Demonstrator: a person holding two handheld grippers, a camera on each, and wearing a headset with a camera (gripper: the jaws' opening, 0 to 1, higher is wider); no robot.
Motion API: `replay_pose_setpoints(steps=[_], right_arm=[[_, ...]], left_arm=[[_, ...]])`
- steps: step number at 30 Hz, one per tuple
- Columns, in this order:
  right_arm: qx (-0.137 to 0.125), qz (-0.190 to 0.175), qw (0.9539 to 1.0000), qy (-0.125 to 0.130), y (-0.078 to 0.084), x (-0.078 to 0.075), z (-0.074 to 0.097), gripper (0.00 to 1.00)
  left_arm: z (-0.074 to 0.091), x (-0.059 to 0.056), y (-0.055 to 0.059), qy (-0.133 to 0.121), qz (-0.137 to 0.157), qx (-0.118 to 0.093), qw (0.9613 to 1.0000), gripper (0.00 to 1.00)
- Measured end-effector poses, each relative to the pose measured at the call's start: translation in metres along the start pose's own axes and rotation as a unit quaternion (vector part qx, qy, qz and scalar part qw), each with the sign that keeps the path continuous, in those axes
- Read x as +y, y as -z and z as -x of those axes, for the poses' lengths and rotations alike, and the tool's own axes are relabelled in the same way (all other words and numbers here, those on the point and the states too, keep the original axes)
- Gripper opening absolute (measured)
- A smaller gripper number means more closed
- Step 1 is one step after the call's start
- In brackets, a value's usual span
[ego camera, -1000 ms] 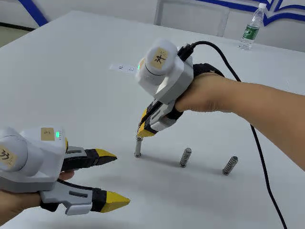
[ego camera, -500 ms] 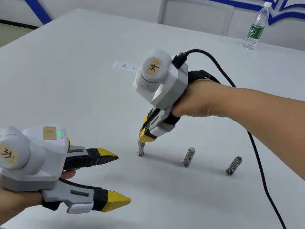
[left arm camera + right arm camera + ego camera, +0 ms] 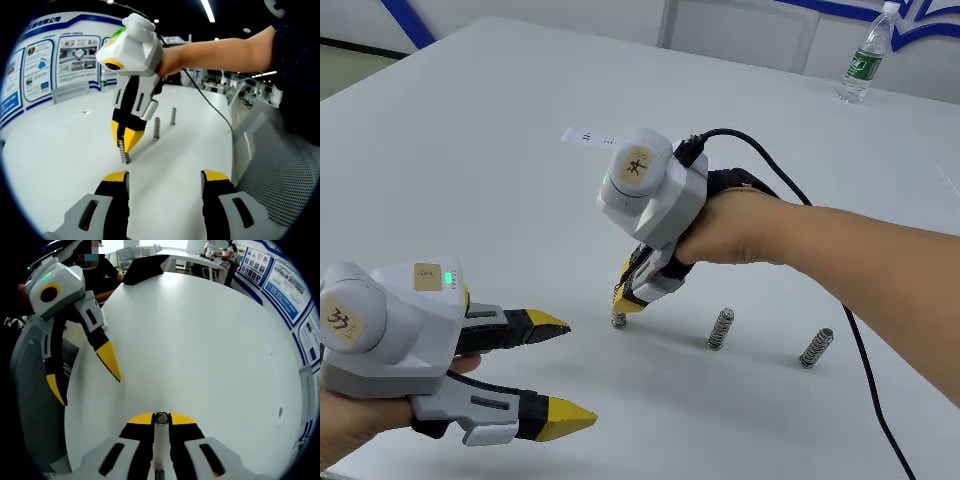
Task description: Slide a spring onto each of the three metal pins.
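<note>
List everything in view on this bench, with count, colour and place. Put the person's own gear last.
Table: one, white, under everything.
Sprung pins: two, grey metal, standing to the right of the right gripper, each with a spring on it.
Third spring: one, grey, on the leftmost pin, at the right gripper's tips.
Water bottle: one, clear with a green label, far right.
Paper strip: one, white, beyond the right gripper.
Cable: one, black, leaving the right gripper.
Right gripper: one, white, black and yellow, shut on the third spring.
Left gripper: one, same colours, open, near left.
</note>
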State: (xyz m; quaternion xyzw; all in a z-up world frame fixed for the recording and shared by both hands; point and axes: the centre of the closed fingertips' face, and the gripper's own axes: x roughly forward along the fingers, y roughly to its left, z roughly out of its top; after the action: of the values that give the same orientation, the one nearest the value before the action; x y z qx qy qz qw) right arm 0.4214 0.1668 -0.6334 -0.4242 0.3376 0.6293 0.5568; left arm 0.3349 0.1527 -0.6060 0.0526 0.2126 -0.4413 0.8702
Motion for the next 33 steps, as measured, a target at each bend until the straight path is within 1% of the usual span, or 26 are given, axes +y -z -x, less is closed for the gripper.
replay_pose_setpoints(steps=[5, 8, 14, 19, 27, 33], right_arm=[[0.003, -0.001, 1.0000, -0.001, 0.003, 0.000, -0.005, 0.12], [-0.002, -0.008, 1.0000, -0.001, 0.001, 0.000, -0.005, 0.12], [-0.006, -0.008, 1.0000, 0.000, 0.000, 0.001, -0.006, 0.13], [-0.012, -0.008, 0.9999, 0.004, -0.002, 0.000, 0.000, 0.16], [-0.024, -0.018, 0.9995, 0.014, 0.007, -0.002, 0.010, 0.21], [-0.043, -0.031, 0.9983, 0.022, 0.013, -0.003, 0.021, 0.25]], left_arm=[[0.000, 0.000, -0.001, -0.001, 0.000, 0.000, 1.0000, 0.59], [0.000, 0.001, -0.001, -0.001, 0.000, 0.001, 1.0000, 0.59], [0.001, 0.001, -0.002, -0.002, 0.000, 0.001, 1.0000, 0.59], [0.001, 0.001, -0.001, -0.003, -0.001, 0.001, 1.0000, 0.59], [0.000, 0.001, -0.004, -0.003, -0.001, 0.001, 1.0000, 0.60], [-0.002, 0.002, -0.007, -0.004, -0.001, -0.001, 1.0000, 0.60]])
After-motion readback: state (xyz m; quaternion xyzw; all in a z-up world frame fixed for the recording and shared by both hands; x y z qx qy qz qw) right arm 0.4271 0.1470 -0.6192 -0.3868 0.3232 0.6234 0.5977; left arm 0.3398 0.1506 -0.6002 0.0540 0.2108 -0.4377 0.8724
